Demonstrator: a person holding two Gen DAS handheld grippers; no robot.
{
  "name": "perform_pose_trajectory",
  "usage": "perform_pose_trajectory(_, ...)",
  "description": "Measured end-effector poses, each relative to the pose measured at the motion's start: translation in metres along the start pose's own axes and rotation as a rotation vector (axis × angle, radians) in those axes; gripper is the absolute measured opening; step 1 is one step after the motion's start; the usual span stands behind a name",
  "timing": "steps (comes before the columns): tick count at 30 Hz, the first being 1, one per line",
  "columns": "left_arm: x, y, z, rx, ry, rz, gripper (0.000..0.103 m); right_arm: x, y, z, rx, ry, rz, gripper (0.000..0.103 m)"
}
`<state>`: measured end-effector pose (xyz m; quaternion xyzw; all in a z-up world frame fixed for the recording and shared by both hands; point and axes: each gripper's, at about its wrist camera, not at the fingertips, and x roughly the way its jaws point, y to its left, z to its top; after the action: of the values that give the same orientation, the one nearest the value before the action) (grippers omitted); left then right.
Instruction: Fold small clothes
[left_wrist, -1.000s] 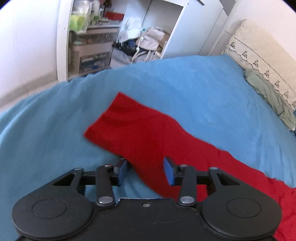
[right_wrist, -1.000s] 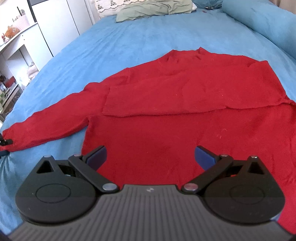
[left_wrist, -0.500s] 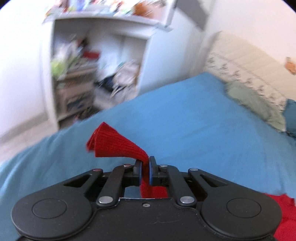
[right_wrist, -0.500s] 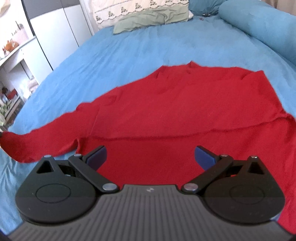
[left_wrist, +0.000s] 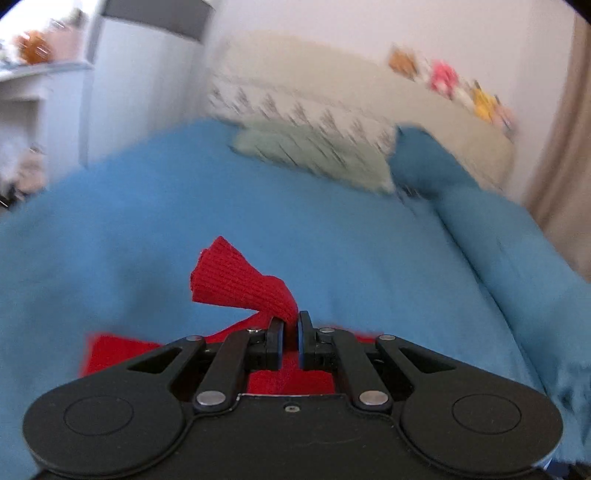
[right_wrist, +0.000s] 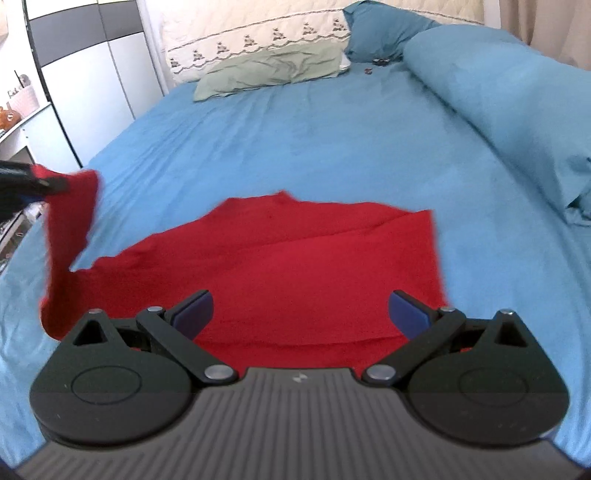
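A red knit sweater (right_wrist: 314, 266) lies flat on the blue bed, one sleeve folded across its body. My left gripper (left_wrist: 290, 325) is shut on the other sleeve's cuff (left_wrist: 236, 282) and holds it lifted above the bed. In the right wrist view that gripper (right_wrist: 55, 183) shows at the left edge with the sleeve (right_wrist: 70, 229) hanging down from it. My right gripper (right_wrist: 301, 308) is open and empty, hovering over the sweater's near hem.
The blue bedspread (right_wrist: 314, 129) covers the bed. A green pillow (right_wrist: 273, 72) and a cream headboard cushion (right_wrist: 258, 33) lie at the far end. A rolled blue duvet (right_wrist: 509, 103) runs along the right side. White cupboards (right_wrist: 85, 85) stand to the left.
My left gripper closed on the sleeve cuff, lifted it off the bed and swung it towards the sweater's body. My right gripper stayed open and drew back a little.
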<state>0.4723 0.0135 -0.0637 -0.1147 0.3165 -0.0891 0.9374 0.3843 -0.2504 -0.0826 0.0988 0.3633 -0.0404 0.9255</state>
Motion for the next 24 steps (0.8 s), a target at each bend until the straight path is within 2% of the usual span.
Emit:
perform_pose_trajectory(4, 0.048, -0.051, -0.049, 0.06, 0.121, -0.022, 0.007, 0.011, -0.04, 0.0, 0.013, 0.015, -0.004, 0.103)
perform_pose_trajectory(9, 0.091, -0.077, -0.102, 0.113, 0.24, 0.001, 0.007, 0.028, -0.072, -0.008, 0.028, 0.047, 0.003, 0.103)
perform_pose_trajectory(11, 0.1, -0.078, -0.115, 0.125, 0.256, 0.019, 0.007, 0.033, -0.079, -0.012, 0.03, 0.056, 0.011, 0.103)
perform_pose_trajectory(14, 0.099, -0.079, -0.117, 0.136, 0.247, 0.015, 0.011, 0.038, -0.083, -0.014, 0.024, 0.063, 0.021, 0.103)
perform_pose_trajectory(16, 0.095, -0.074, -0.113, 0.129, 0.258, -0.016, 0.043, 0.039, -0.082, -0.012, 0.014, 0.064, 0.028, 0.103)
perform_pose_trajectory(18, 0.082, -0.069, -0.108, 0.134, 0.245, -0.013, 0.057, 0.04, -0.079, -0.007, 0.004, 0.062, 0.036, 0.103)
perform_pose_trajectory(21, 0.061, -0.058, -0.101, 0.159, 0.244, 0.023, 0.064, 0.038, -0.066, 0.005, -0.017, 0.051, 0.057, 0.103)
perform_pose_trajectory(24, 0.04, -0.038, -0.086, 0.169, 0.229, 0.069, 0.071, 0.038, -0.036, 0.016, -0.097, 0.059, 0.101, 0.103)
